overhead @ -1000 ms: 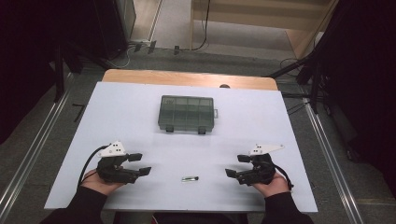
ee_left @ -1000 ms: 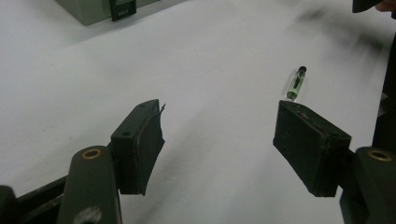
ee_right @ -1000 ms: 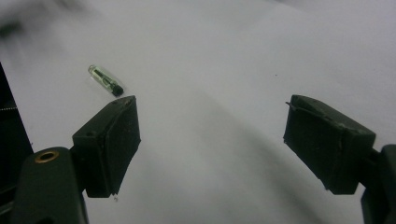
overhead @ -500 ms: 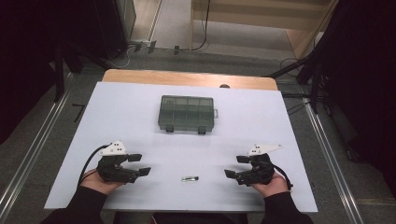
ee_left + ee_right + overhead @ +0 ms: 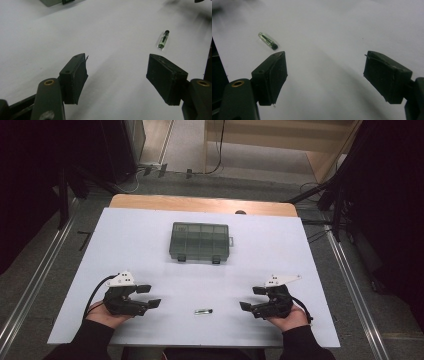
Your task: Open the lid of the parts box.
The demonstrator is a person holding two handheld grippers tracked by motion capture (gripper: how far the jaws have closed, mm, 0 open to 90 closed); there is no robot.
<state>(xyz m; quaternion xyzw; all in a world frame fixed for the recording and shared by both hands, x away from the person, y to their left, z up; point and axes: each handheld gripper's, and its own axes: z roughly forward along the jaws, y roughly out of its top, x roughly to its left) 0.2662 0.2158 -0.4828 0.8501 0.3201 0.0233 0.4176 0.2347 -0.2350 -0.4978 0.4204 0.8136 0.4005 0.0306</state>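
A small clear vial with a dark cap (image 5: 203, 311) lies flat on the white table near its front edge, between my two grippers. My left gripper (image 5: 149, 296) rests at the front left, open, with nothing between its jaws. In the left gripper view the vial (image 5: 163, 40) lies ahead and to the right of the open gripper (image 5: 117, 75). My right gripper (image 5: 251, 298) rests at the front right, open and empty. The right gripper view has the vial (image 5: 267, 40) just beyond the left jaw of that gripper (image 5: 325, 76).
A shut grey-green compartment box (image 5: 200, 241) with two front latches sits at the table's middle, toward the back. A wooden strip (image 5: 200, 204) runs along the far edge. Metal rails (image 5: 350, 280) flank the table on both sides.
Both grippers have shifted only slightly, the right one a little toward the front. The vial and the box have stayed put.
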